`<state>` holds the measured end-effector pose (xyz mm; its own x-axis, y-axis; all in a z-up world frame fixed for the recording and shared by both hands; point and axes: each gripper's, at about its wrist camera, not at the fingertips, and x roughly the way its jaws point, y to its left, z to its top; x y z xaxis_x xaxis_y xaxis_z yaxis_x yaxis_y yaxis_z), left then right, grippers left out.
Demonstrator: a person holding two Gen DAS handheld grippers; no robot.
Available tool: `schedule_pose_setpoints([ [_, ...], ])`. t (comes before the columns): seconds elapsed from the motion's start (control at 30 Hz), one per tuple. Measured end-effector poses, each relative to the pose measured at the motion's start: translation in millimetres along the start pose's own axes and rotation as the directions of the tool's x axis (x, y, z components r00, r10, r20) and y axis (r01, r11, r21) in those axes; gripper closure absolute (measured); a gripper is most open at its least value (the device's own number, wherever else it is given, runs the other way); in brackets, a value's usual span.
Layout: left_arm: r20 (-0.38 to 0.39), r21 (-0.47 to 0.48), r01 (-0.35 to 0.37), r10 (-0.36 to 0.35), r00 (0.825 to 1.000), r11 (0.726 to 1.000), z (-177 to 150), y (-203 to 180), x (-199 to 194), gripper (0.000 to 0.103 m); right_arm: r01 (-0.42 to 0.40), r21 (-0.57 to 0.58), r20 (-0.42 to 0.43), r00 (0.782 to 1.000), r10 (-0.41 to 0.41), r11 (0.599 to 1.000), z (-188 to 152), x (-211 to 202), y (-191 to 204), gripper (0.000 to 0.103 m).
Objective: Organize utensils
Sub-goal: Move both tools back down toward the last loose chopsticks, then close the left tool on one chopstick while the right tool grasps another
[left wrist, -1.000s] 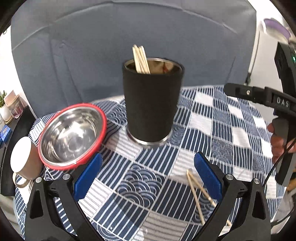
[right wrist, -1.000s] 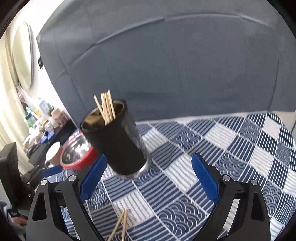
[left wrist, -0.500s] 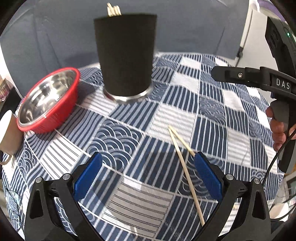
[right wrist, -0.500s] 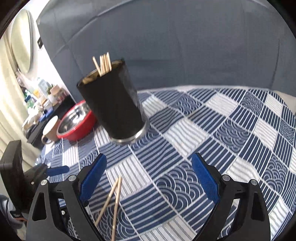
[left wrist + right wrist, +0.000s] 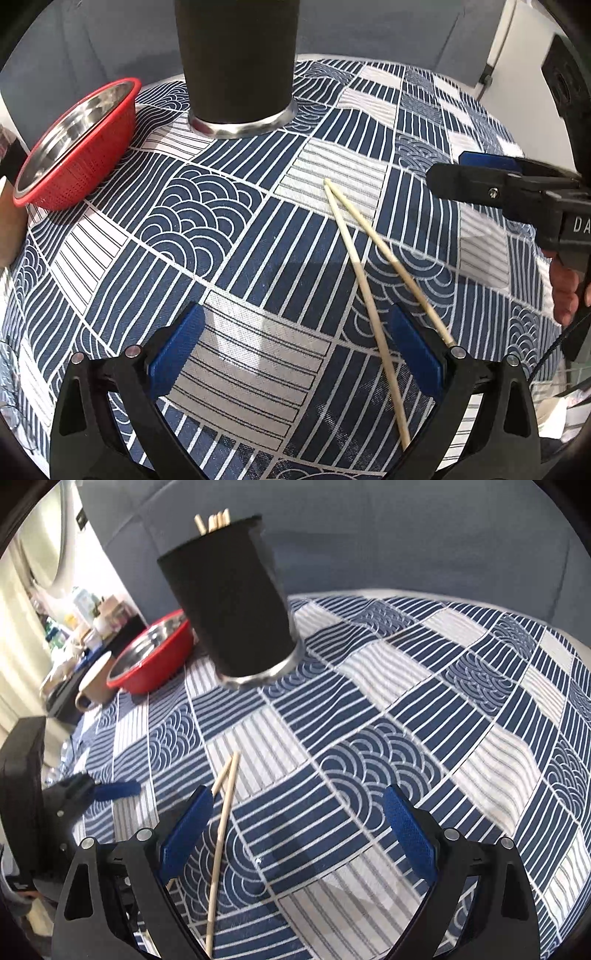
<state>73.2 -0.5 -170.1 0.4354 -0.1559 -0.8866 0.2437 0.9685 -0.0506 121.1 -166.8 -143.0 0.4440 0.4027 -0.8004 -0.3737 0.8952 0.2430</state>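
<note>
Two pale wooden chopsticks (image 5: 364,280) lie on the blue patterned tablecloth (image 5: 184,229), tips together, spreading towards me. My left gripper (image 5: 295,350) is open and empty just above the cloth, its right pad beside them. A black holder cup (image 5: 236,62) stands behind; the right wrist view shows it (image 5: 229,602) with several chopsticks inside. My right gripper (image 5: 297,834) is open and empty, and the loose chopsticks (image 5: 221,823) lie by its left pad. The right gripper also shows in the left wrist view (image 5: 491,181).
A red colander holding a steel bowl (image 5: 77,140) sits left of the cup. A beige mug (image 5: 94,683) stands beyond it at the table's left edge. A grey sofa back (image 5: 406,535) rises behind the table. The left gripper's blue pad (image 5: 114,790) shows at left.
Both grippers have dropped lower and closer to the cloth. The loose chopsticks now lie between and beside the pads, and the cup has slid up in both views.
</note>
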Motion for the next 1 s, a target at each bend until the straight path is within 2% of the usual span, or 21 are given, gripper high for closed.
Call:
schedule_pose_setpoints([
  [0.1,-0.012,0.041,-0.042,0.043,0.999,0.998,-3,-5,1,0.005,0.004,-0.021,-0.032,0.999,-0.005,1.000,-3,7,6,0.014],
  [0.3,-0.030,0.006,-0.070,0.070,0.997,0.998,-6,2,1,0.005,0.009,-0.073,-0.091,0.996,-0.016,0.997,-9,19,23,0.014],
  [0.43,-0.043,-0.005,-0.073,0.073,0.996,0.997,-5,7,-1,0.010,0.062,-0.105,-0.164,0.983,-0.079,0.993,-10,32,34,0.014],
  [0.53,-0.035,-0.024,-0.083,0.082,0.996,0.996,-8,12,-9,0.028,0.090,-0.139,-0.202,0.972,-0.117,0.986,-9,38,41,0.015],
  [0.6,-0.031,-0.047,-0.093,0.091,0.995,0.995,-9,18,-14,0.053,0.122,-0.173,-0.220,0.962,-0.159,0.977,-9,42,46,0.016],
  [0.7,-0.044,-0.062,-0.092,0.090,0.995,0.994,-9,29,-17,0.070,0.141,-0.171,-0.245,0.953,-0.181,0.975,-9,44,47,0.018],
  [0.77,-0.054,-0.071,-0.085,0.081,0.995,0.994,-9,34,-18,0.079,0.157,-0.155,-0.250,0.949,-0.192,0.975,-5,41,45,0.033],
  [0.8,-0.058,-0.078,-0.085,0.081,0.995,0.993,-9,37,-18,0.083,0.160,-0.152,-0.252,0.948,-0.194,0.975,-4,40,44,0.037],
  [0.87,-0.061,-0.088,-0.084,0.079,0.995,0.993,-9,40,-19,0.088,0.159,-0.152,-0.252,0.948,-0.194,0.975,-2,36,40,0.053],
  [0.9,-0.059,-0.089,-0.083,0.078,0.995,0.993,-10,41,-19,0.089,0.155,-0.156,-0.251,0.949,-0.191,0.976,-2,35,39,0.057],
  [0.97,-0.057,-0.088,-0.083,0.078,0.995,0.993,-11,40,-20,0.093,0.154,-0.157,-0.248,0.950,-0.190,0.976,0,32,33,0.082],
  [1.0,-0.056,-0.090,-0.082,0.077,0.995,0.993,-12,41,-20,0.096,0.158,-0.145,-0.252,0.949,-0.191,0.977,1,31,28,0.087],
])
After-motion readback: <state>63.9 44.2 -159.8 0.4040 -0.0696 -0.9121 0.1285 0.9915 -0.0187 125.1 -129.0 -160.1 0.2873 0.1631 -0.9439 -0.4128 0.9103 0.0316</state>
